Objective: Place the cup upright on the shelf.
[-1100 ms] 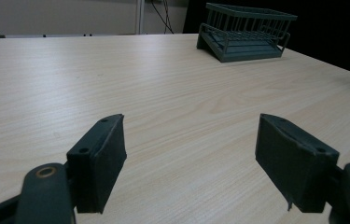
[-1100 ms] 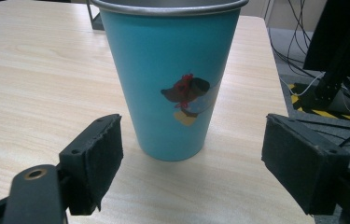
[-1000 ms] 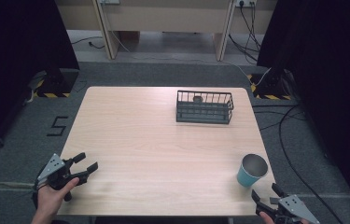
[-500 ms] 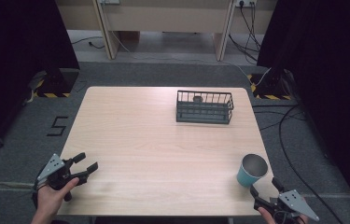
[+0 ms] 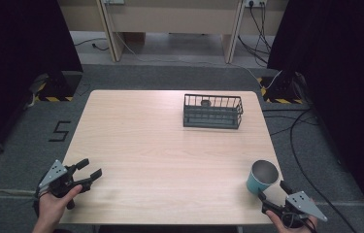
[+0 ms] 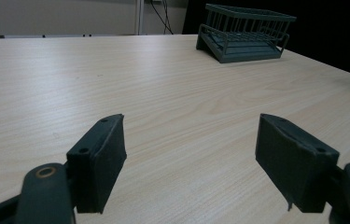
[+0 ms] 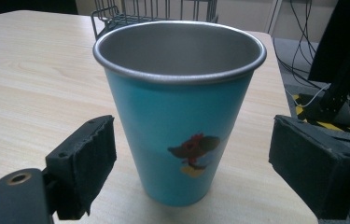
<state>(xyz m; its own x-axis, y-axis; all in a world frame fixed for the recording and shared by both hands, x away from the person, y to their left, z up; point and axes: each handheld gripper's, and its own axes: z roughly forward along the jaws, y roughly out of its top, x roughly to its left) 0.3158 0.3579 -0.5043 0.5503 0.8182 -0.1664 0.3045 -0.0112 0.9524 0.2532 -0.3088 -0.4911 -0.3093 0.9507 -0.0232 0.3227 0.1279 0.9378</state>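
1. The blue metal cup (image 5: 262, 176) stands upright near the table's (image 5: 170, 141) front right corner.
2. The right gripper (image 5: 272, 195) is spread apart just beside it, not touching.
3. The left gripper (image 5: 89, 171) gapes at the front left edge.

upright blue cup (image 7: 182, 116), near table edge (image 5: 179, 221)

Even overhead light, dark surroundings, soft slightly blurred frames.
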